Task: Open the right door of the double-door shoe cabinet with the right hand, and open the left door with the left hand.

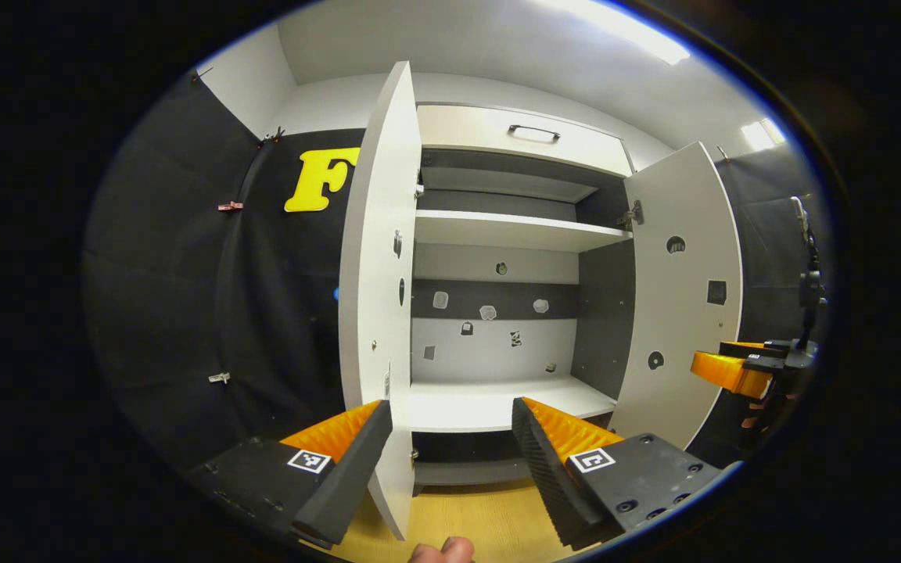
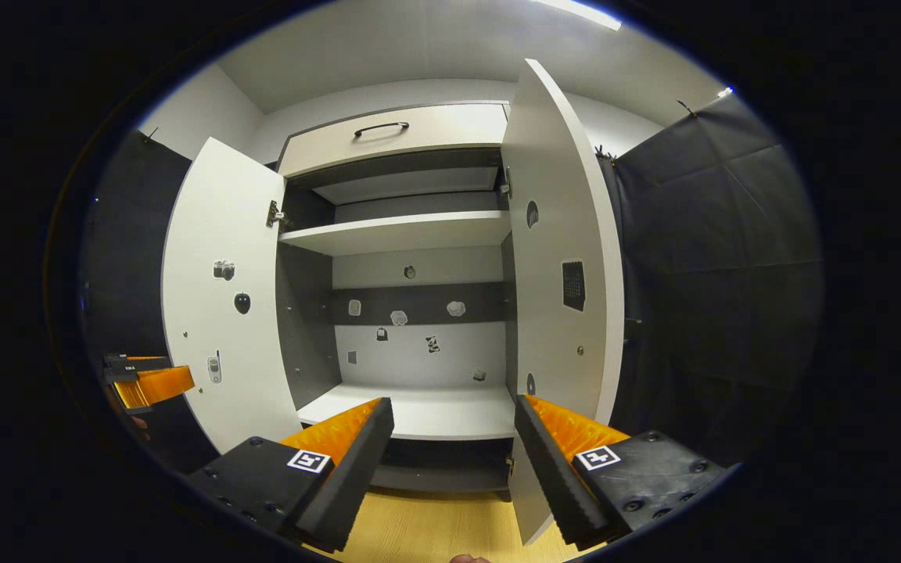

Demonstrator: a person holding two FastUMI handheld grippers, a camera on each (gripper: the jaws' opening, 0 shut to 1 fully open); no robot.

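With both doors swung wide, I see the shoe cabinet [image 1: 497, 234] holding only bare shelves; my left gripper [image 1: 450, 453] and right gripper [image 2: 454, 453] keep jaws wide, gripping nothing.

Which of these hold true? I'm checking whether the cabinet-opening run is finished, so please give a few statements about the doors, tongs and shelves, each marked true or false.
1. The white left door of the double-door shoe cabinet is swung open. True.
2. The white right door is shut. False: it stands open too, showing the inside.
3. The left tongs are clamped on a door edge. False: they are open, with nothing between the fingers.
4. The right tongs are open and hold nothing. True.
5. Shoes fill the white lower shelf. False: the shelf is bare.
6. The top drawer with the dark handle is closed. True.
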